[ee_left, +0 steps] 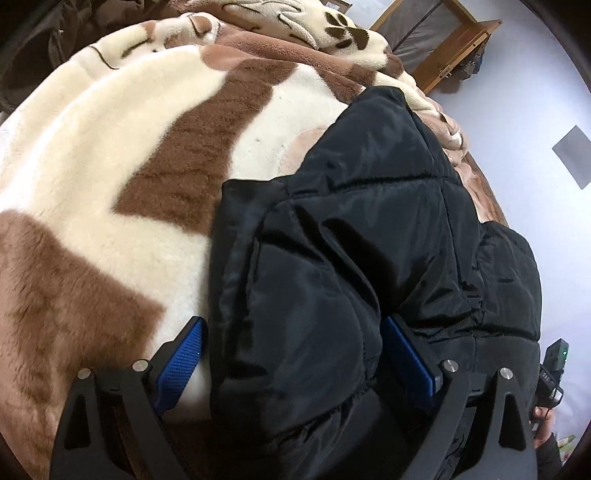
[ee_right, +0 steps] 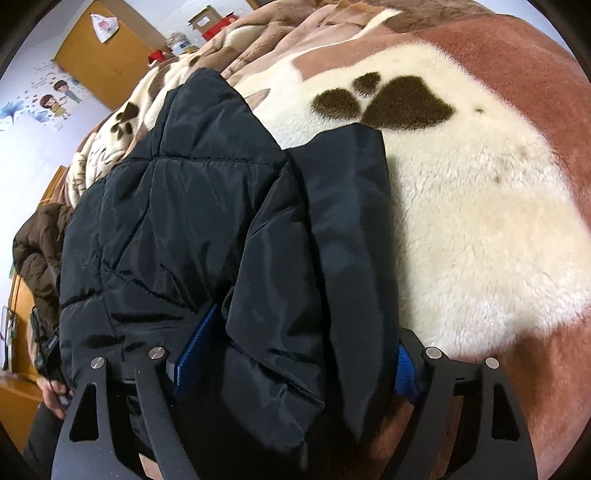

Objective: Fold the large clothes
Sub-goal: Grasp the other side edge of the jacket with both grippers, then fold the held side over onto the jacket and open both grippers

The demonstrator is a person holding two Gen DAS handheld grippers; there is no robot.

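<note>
A black puffer jacket lies folded on a cream and brown fleece blanket that covers the bed. My left gripper is open and straddles the jacket's near left edge. One blue pad rests on the blanket beside the fabric, and the other sits against the padded fold. In the right wrist view the same jacket fills the left half of the picture. My right gripper is open too and straddles a thick fold. Its right pad is half hidden under the jacket's edge.
The blanket spreads widely on either side of the jacket. A brown puffer garment lies at the bed's edge. A wooden frame stands beyond the bed, and a wooden door and red boxes are at the back. A hand shows low on the left.
</note>
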